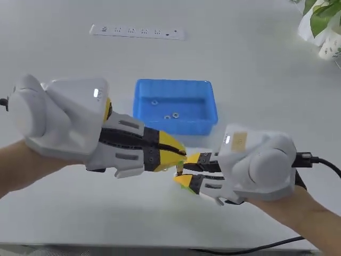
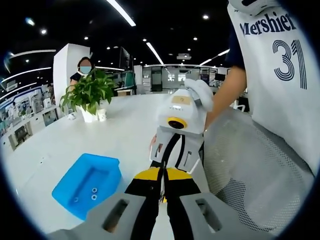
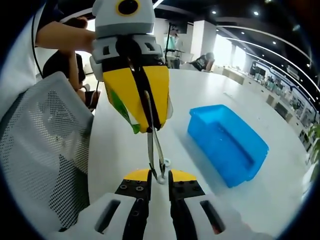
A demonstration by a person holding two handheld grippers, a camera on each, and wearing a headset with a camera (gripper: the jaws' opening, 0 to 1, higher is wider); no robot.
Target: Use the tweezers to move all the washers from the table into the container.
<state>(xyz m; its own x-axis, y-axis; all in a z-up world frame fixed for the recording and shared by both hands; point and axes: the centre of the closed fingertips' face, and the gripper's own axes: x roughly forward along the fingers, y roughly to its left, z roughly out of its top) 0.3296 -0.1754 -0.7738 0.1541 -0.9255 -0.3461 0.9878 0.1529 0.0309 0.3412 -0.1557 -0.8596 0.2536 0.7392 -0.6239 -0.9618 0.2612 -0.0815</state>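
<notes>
Now left gripper [image 3: 147, 125] clamps the tweezers [image 3: 151, 150]; right gripper [image 3: 160, 176] pinches their tips over a washer [image 3: 162, 179] beside the blue container [image 3: 216, 150].

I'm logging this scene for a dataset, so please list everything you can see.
table: one, white
container: one, blue, mid-table
washers: three, silver, in the container
tweezers: one, silver, held tips-down over table
loose washer: one, silver, on table at tweezers' tips
power strip: one, white, table's far side
plant: one, green, white pot, table corner
chair: one, pale mesh, beside table
left gripper: one, white-yellow, shut on tweezers
right gripper: one, white-yellow, jaws pressing tweezers' tips
</notes>
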